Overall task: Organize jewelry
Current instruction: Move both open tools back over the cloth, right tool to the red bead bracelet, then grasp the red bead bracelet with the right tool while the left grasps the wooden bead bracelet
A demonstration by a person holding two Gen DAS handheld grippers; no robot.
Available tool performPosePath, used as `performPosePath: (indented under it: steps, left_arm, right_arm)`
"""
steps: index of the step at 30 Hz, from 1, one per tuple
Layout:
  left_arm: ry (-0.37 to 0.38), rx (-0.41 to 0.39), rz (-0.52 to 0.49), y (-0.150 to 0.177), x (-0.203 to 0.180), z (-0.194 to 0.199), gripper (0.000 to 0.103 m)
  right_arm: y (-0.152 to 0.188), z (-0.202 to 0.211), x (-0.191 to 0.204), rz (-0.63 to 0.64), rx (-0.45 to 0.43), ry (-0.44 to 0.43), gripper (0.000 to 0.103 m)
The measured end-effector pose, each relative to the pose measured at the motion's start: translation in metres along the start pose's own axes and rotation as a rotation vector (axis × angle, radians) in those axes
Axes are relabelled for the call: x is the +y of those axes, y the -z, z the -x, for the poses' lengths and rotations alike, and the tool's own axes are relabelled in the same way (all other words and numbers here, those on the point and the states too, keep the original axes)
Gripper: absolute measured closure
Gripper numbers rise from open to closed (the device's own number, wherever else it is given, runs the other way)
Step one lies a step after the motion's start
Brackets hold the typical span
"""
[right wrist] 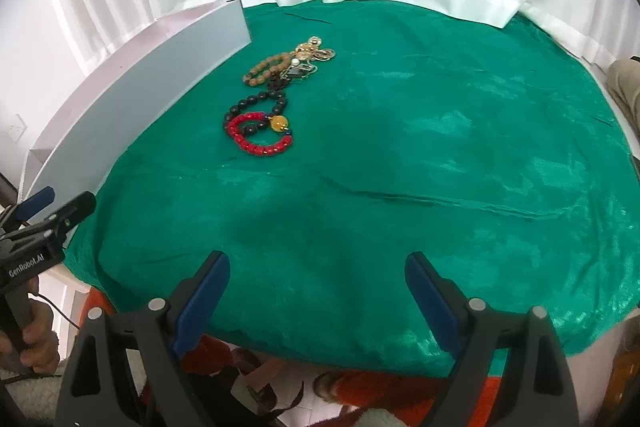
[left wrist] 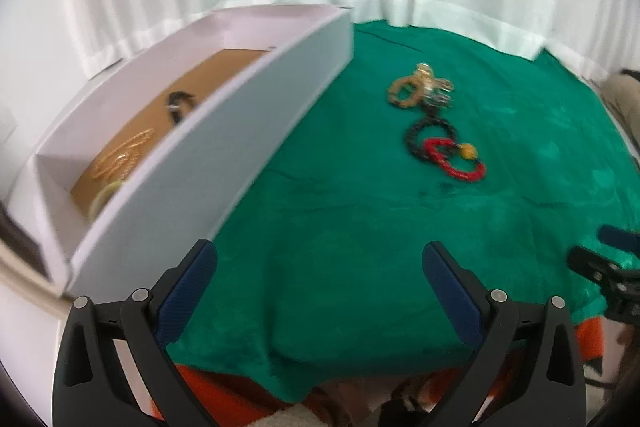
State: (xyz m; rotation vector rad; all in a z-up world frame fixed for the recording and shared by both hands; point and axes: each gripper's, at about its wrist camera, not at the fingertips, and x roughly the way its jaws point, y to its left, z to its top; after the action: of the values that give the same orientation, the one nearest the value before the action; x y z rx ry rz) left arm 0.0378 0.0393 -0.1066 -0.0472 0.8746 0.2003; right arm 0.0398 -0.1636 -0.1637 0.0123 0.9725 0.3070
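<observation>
Holding both grippers empty with jaws spread wide above the near edge of the desk, you look to be between picks: the white box [left wrist: 208, 163] at the left already holds gold chains [left wrist: 122, 157] and a dark piece. The red bead bracelet [right wrist: 258, 135], black bead bracelet [right wrist: 256, 107], brown bead bracelet [right wrist: 266, 69] and a gold tangle [right wrist: 312, 55] lie overlapping on the green cloth [right wrist: 440, 147]. Next, you probably need to reach the right gripper [right wrist: 317, 291] forward, pinching the red one without dragging the black loop beneath; the left gripper [left wrist: 320, 279] waits beside the box.
</observation>
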Motion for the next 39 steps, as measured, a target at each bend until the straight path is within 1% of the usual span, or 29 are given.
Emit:
performPosePath:
  steps: [3, 5, 7, 8, 9, 10, 13, 15, 19, 20, 21, 22, 24, 27, 28, 29, 31, 33, 34, 36, 39]
  left_arm:
    - [0.094, 0.056, -0.065, -0.003, -0.013, -0.014, 0.001]
    - [0.092, 0.085, -0.079, -0.004, -0.017, -0.023, 0.001]
    - [0.069, 0.108, -0.095, -0.003, -0.020, -0.032, 0.001]
    - [0.060, 0.109, -0.098, -0.003, -0.019, -0.032, 0.001]
    - [0.052, 0.105, -0.100, -0.002, -0.018, -0.032, 0.001]
    - [0.046, 0.102, -0.100, -0.001, -0.017, -0.033, 0.001]
    - [0.037, 0.097, -0.092, 0.000, -0.011, -0.035, 0.001]
    - [0.046, 0.101, -0.080, 0.000, -0.006, -0.039, 0.001]
    - [0.093, 0.099, -0.045, -0.004, 0.001, -0.045, 0.001]
    - [0.100, 0.100, -0.035, -0.006, 0.003, -0.047, 0.001]
    - [0.104, 0.101, -0.026, -0.007, 0.005, -0.049, 0.001]
    - [0.109, 0.104, -0.014, -0.009, 0.008, -0.051, 0.001]
    - [0.115, 0.106, -0.001, -0.010, 0.012, -0.053, 0.001]
    - [0.114, 0.113, 0.016, -0.010, 0.018, -0.055, 0.001]
    - [0.113, 0.115, 0.018, -0.010, 0.019, -0.056, 0.001]
    - [0.114, 0.117, 0.018, -0.011, 0.019, -0.058, 0.001]
    - [0.115, 0.120, 0.011, -0.012, 0.019, -0.059, 0.001]
    - [0.120, 0.119, -0.001, -0.014, 0.017, -0.061, 0.001]
    - [0.124, 0.120, -0.012, -0.015, 0.015, -0.062, 0.001]
    - [0.141, 0.118, -0.032, -0.021, 0.010, -0.065, 0.001]
    - [0.190, 0.101, -0.070, -0.040, 0.004, -0.067, 0.001]
  right_arm:
    - [-0.002, -0.006, -0.001, 0.006, -0.004, -0.025, 0.012]
    - [-0.006, -0.010, -0.004, 0.001, -0.015, -0.057, 0.011]
    - [-0.008, -0.014, -0.007, -0.006, -0.020, -0.080, 0.010]
    - [-0.009, -0.016, -0.009, -0.008, -0.030, -0.098, 0.010]
    - [-0.010, -0.017, -0.010, -0.007, -0.043, -0.112, 0.006]
    - [-0.011, -0.019, -0.012, 0.001, -0.059, -0.127, 0.000]
    - [-0.016, -0.027, -0.007, 0.065, -0.067, -0.134, 0.000]
    - [-0.027, -0.035, 0.001, 0.136, -0.048, -0.121, 0.000]
    - [-0.060, -0.051, 0.006, 0.165, -0.036, -0.135, 0.001]
    - [-0.070, -0.056, 0.008, 0.189, -0.040, -0.133, 0.004]
    - [-0.079, -0.063, 0.011, 0.225, -0.038, -0.127, 0.016]
    - [-0.087, -0.071, 0.015, 0.261, -0.025, -0.126, 0.034]
    - [-0.100, -0.089, 0.023, 0.324, 0.009, -0.151, 0.047]
    - [-0.110, -0.106, 0.031, 0.372, 0.039, -0.182, 0.050]
    - [-0.112, -0.111, 0.034, 0.394, 0.051, -0.191, 0.057]
    - [-0.114, -0.118, 0.039, 0.423, 0.068, -0.195, 0.060]
    - [-0.114, -0.129, 0.046, 0.463, 0.098, -0.192, 0.076]
    - [-0.114, -0.131, 0.049, 0.484, 0.099, -0.185, 0.079]
    - [-0.115, -0.132, 0.050, 0.487, 0.104, -0.183, 0.086]
    - [-0.116, -0.129, 0.047, 0.468, 0.111, -0.178, 0.086]
    - [-0.114, -0.115, 0.037, 0.400, 0.096, -0.205, 0.086]
